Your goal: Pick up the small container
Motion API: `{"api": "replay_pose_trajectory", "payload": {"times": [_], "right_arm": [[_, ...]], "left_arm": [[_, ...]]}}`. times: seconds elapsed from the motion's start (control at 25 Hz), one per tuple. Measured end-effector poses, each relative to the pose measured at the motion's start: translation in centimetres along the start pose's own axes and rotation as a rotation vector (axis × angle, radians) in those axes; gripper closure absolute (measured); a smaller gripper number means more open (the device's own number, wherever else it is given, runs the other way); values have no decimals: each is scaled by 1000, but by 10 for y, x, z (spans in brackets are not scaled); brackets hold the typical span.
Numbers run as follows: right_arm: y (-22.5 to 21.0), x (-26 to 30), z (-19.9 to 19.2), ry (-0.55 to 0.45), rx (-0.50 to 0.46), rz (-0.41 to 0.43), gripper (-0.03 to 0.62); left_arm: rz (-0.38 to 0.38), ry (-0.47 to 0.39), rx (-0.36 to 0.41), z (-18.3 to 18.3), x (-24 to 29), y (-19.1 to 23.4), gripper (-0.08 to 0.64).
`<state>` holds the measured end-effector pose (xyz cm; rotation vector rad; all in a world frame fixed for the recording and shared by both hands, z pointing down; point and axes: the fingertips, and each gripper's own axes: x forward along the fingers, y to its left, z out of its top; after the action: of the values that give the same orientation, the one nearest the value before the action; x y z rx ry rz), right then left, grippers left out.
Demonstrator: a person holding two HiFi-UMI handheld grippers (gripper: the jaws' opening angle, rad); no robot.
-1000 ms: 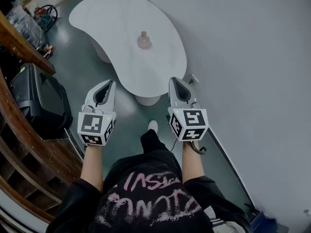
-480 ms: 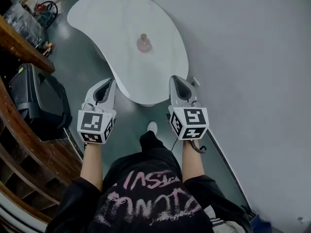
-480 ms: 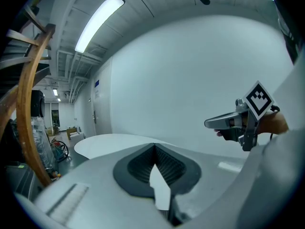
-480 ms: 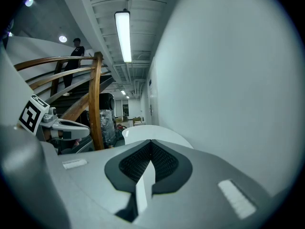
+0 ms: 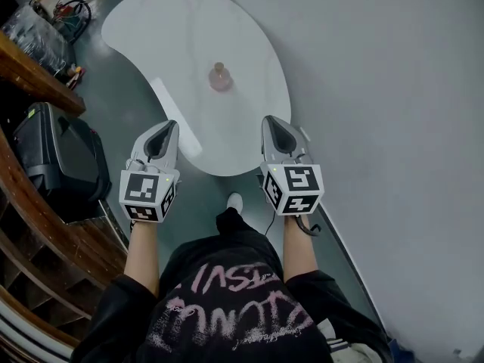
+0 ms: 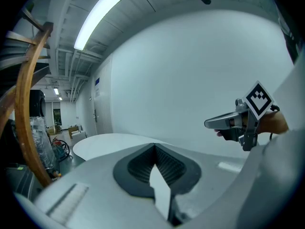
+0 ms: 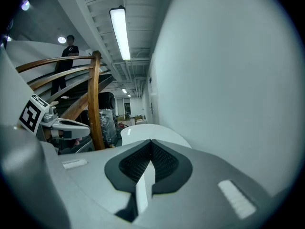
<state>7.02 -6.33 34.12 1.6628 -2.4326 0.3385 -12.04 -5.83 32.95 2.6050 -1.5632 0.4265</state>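
A small pinkish container (image 5: 219, 76) with a narrow neck stands upright near the middle of a white kidney-shaped table (image 5: 189, 36) in the head view. Neither gripper view shows it. My left gripper (image 5: 165, 129) is held at the table's near left edge, jaws closed together with nothing between them. My right gripper (image 5: 275, 124) is level with it at the table's near right edge, also shut and empty. Both sit well short of the container. In the left gripper view the right gripper (image 6: 233, 122) shows at right; in the right gripper view the left gripper (image 7: 62, 125) shows at left.
A pale wall (image 5: 393, 112) runs along the right. A curved wooden railing (image 5: 45, 74) and a black case (image 5: 57, 161) stand at left. Clutter and a red cable (image 5: 68, 10) lie on the grey floor beyond the table. A person (image 7: 66, 61) stands on a ramp behind.
The table and container have drawn nearer in the head view as the person stepped forward. Both grippers keep the same pose and stay shut.
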Motion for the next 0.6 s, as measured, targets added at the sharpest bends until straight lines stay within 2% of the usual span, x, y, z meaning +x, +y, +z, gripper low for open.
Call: {"api": "replay_pose_trajectory", "payload": {"times": [0.4, 0.6], "right_arm": [[-35, 31, 12, 8, 8, 31, 580], [-35, 39, 12, 11, 5, 51, 580]], "left_arm": [[33, 22, 3, 15, 40, 1, 560], [42, 20, 4, 15, 49, 4, 560]]}}
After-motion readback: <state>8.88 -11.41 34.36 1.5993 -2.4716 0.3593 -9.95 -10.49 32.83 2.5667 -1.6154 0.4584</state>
